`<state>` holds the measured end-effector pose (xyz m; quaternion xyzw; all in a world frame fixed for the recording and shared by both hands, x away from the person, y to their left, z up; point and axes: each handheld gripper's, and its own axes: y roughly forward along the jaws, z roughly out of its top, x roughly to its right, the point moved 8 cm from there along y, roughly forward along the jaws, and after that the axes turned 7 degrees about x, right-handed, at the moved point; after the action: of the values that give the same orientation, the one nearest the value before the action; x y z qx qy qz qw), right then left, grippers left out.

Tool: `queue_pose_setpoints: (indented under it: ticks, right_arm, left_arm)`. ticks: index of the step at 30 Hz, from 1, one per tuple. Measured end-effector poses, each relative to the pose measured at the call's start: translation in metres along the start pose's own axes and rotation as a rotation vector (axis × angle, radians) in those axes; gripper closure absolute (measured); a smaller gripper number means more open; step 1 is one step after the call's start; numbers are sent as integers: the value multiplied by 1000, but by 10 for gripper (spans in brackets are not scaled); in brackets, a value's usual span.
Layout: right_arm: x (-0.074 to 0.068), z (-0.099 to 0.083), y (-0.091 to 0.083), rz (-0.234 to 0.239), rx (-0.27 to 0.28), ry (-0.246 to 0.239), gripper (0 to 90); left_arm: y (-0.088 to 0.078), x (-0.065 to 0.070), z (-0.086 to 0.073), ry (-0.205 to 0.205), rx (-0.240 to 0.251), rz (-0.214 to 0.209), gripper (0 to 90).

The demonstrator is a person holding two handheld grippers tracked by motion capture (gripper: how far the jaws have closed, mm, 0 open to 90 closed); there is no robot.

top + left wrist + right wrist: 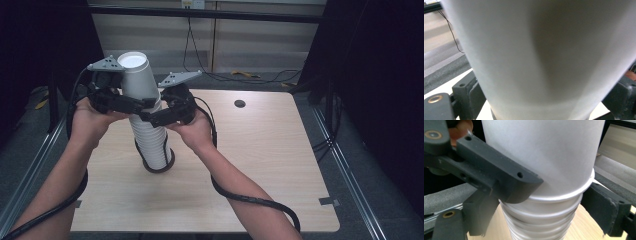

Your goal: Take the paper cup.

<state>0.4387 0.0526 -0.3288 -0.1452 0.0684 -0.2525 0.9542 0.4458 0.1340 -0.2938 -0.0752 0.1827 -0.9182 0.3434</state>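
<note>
High view, stack: a tall stack of white paper cups point(151, 140) stands upside down, left of the frame's centre, on the light wooden table point(260, 165), leaning a little toward the upper left.
High view, top cup: the topmost cup point(139, 77) sits base-up at the upper left, its rim just where both grippers meet the stack.
High view, left gripper: the left gripper point(131, 105) comes in from the left at the level of the top cup's rim, its black jaws against the cup's wall.
High view, right gripper: the right gripper point(156, 116) comes in from the right, slightly lower, at the rims just under the top cup.
High view, table hole: a dark round hole point(239, 103) lies in the tabletop right of centre, well apart from the stack.

Left gripper view, top cup: its blurred white wall point(544, 57) takes up nearly the whole frame.
Left gripper view, jaws: one black jaw at the lower left and one at the lower right straddle the cup; whether the pads press on it I cannot tell.

Right gripper view, top cup: point(544, 152) fills the upper middle, with the ribbed rims of the stack point(541, 222) below it.
Right gripper view, jaws: apart, one at the lower left and one at the lower right, flanking the stack just under the top cup's rim; firm pressing cannot be told.
Right gripper view, left gripper: its jaw point(499, 180) crosses from the upper left and touches the top cup's lower wall.
</note>
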Motion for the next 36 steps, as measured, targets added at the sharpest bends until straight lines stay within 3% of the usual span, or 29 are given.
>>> queue_pose_setpoints:
  ticks: [4, 36]
  right_arm:
    - [0, 0, 0, 2, -3, -3, 154]
    - [1, -1, 0, 4, -5, -3, 155]
  left_arm:
    - [-4, -1, 6, -30, 39, -3, 111]
    - [-20, -3, 31, -46, 63, -6, 149]
